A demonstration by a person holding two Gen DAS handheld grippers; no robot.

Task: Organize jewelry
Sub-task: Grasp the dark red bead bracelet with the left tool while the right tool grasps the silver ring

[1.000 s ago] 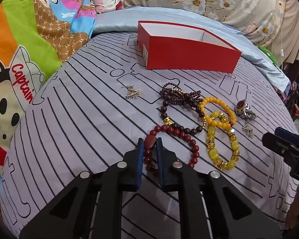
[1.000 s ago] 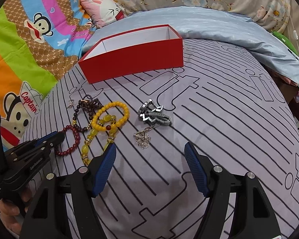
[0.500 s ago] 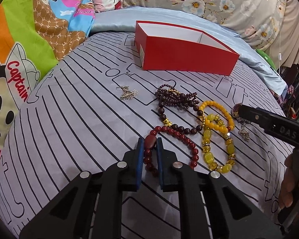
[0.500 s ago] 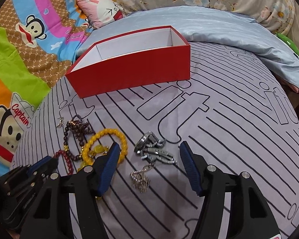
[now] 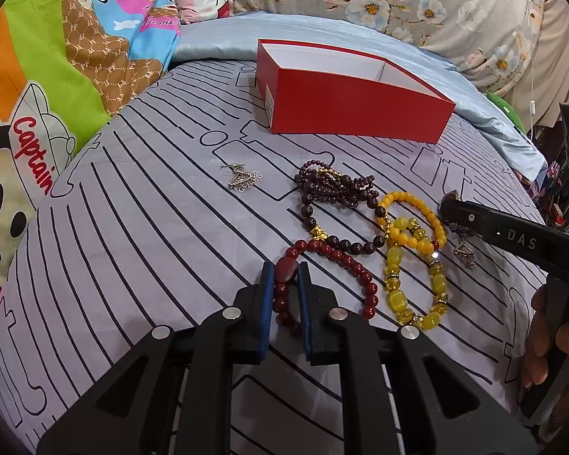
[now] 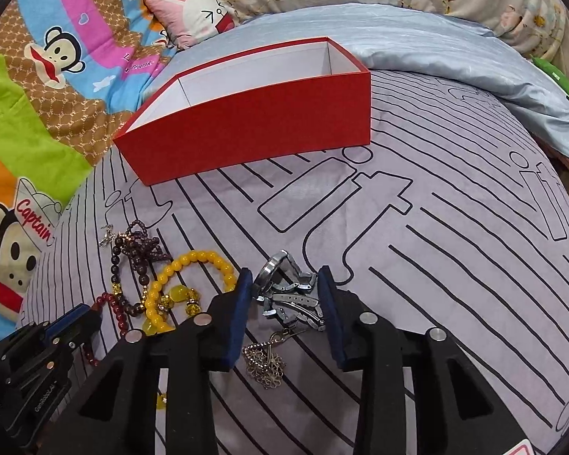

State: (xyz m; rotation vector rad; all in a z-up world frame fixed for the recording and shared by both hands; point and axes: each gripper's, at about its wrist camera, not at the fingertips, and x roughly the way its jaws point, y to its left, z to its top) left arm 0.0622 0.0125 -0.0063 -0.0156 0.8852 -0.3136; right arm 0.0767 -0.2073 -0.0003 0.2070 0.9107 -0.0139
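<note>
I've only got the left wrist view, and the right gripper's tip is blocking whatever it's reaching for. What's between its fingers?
Observer: A silver watch. The right gripper has its jaws closing around it. I can't tell whether the pads press on it yet.
Operator: Is that silver pendant in there too?
Observer: The silver pendant lies between the fingers, farther back than the watch, behind the pad tips.
Operator: And the yellow beads?
Observer: The yellow bead bracelet lies just outside the gripper, on the side toward the left gripper, not between the pads.
</note>
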